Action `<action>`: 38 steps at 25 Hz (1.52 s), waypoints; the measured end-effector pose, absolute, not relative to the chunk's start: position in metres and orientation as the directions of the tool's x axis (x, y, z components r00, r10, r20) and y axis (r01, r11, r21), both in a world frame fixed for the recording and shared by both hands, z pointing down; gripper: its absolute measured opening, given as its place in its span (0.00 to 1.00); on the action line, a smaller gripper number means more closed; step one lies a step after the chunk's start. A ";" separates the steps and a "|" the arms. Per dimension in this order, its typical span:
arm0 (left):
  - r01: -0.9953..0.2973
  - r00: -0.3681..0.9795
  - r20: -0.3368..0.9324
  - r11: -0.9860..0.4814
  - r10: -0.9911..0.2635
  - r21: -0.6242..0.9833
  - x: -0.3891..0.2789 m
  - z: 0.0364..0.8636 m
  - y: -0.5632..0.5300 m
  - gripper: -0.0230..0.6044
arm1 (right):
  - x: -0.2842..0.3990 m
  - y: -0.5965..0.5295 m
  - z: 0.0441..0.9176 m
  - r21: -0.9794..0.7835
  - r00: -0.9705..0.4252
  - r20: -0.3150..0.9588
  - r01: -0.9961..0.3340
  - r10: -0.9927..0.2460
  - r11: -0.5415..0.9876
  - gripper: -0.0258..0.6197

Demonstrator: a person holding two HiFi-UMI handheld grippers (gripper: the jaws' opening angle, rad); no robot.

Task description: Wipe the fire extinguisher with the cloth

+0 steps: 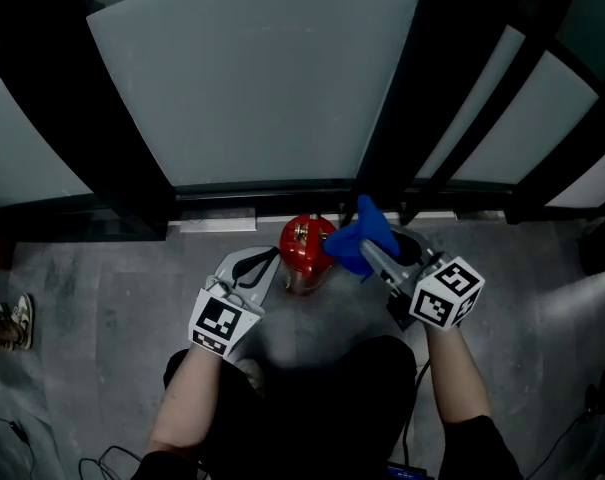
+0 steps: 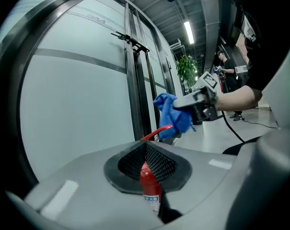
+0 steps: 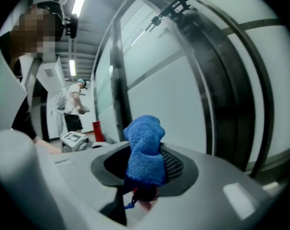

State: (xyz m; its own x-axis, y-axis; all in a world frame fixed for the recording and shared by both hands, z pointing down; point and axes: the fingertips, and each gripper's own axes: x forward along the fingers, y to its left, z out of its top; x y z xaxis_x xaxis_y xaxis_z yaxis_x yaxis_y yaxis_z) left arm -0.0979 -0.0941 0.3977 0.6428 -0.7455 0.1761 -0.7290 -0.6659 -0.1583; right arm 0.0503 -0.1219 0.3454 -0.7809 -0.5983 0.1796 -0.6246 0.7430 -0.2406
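- Fire extinguisher (image 1: 302,251) stands upright on the floor. Left gripper (image 1: 266,264) is at its 9 o'clock, clenched and empty.
- Right gripper (image 1: 372,258), at 3 o'clock, grasps the cloth (image 1: 357,234) beside the extinguisher's top.
- Judged step: starting the wipe. The next move calls for pressing the cloth onto the body.

The red cylindrical fire extinguisher (image 1: 304,253) stood on the grey concrete floor (image 1: 102,298), close before the frosted glass wall (image 1: 252,78). The wall's black metal frame (image 1: 122,138) and bottom rail shut off any way round behind it. The left gripper (image 1: 268,259), jaws together, stood just beside its left flank. The right gripper (image 1: 366,250), clamped on the blue terry cloth (image 1: 360,230), crowded its upper right. Bare floor lay open farther out on both sides. The person's dark-clad legs (image 1: 332,388) filled the near side.
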 end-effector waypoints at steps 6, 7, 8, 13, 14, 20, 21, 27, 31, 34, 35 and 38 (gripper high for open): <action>-0.723 0.639 0.213 -0.671 -0.739 -0.161 -0.096 0.406 -0.092 0.05 | 0.027 -0.208 0.386 -0.405 -0.725 0.296 -0.685 -0.622 0.606 0.26; -0.723 0.639 0.216 -0.672 -0.738 -0.161 -0.097 0.406 -0.091 0.05 | 0.020 -0.216 0.396 -0.425 -0.719 0.313 -0.691 -0.621 0.585 0.26; -0.723 0.638 0.219 -0.672 -0.738 -0.159 -0.098 0.406 -0.091 0.05 | 0.017 -0.223 0.406 -0.440 -0.706 0.331 -0.703 -0.626 0.559 0.26; -0.726 0.626 0.241 -0.667 -0.741 -0.168 -0.111 0.407 -0.085 0.05 | 0.016 -0.235 0.444 -0.522 -0.689 0.388 -0.712 -0.612 0.470 0.26; -0.726 0.625 0.242 -0.667 -0.742 -0.171 -0.114 0.407 -0.085 0.05 | 0.016 -0.233 0.448 -0.527 -0.694 0.394 -0.708 -0.602 0.471 0.26; -0.721 0.634 0.236 -0.674 -0.736 -0.163 -0.122 0.412 -0.089 0.05 | 0.007 -0.216 0.466 -0.435 -0.705 0.455 -0.709 -0.544 0.555 0.26; -0.719 0.637 0.237 -0.676 -0.734 -0.160 -0.121 0.413 -0.090 0.05 | 0.006 -0.213 0.469 -0.409 -0.699 0.467 -0.713 -0.541 0.569 0.26; -0.715 0.649 0.227 -0.684 -0.726 -0.144 -0.112 0.413 -0.100 0.05 | 0.011 -0.201 0.469 -0.366 -0.678 0.482 -0.731 -0.555 0.576 0.26; -0.723 0.653 0.200 -0.680 -0.731 -0.123 -0.111 0.409 -0.107 0.05 | 0.021 -0.188 0.468 -0.356 -0.652 0.472 -0.757 -0.593 0.548 0.26; -0.721 0.657 0.196 -0.683 -0.728 -0.121 -0.110 0.407 -0.109 0.05 | 0.025 -0.173 0.469 -0.393 -0.639 0.442 -0.769 -0.630 0.504 0.26; -0.720 0.658 0.194 -0.683 -0.728 -0.121 -0.109 0.406 -0.109 0.05 | 0.027 -0.169 0.470 -0.396 -0.632 0.436 -0.774 -0.641 0.494 0.26; -0.720 0.661 0.189 -0.685 -0.726 -0.114 -0.105 0.407 -0.112 0.05 | 0.034 -0.158 0.471 -0.383 -0.604 0.424 -0.795 -0.675 0.471 0.26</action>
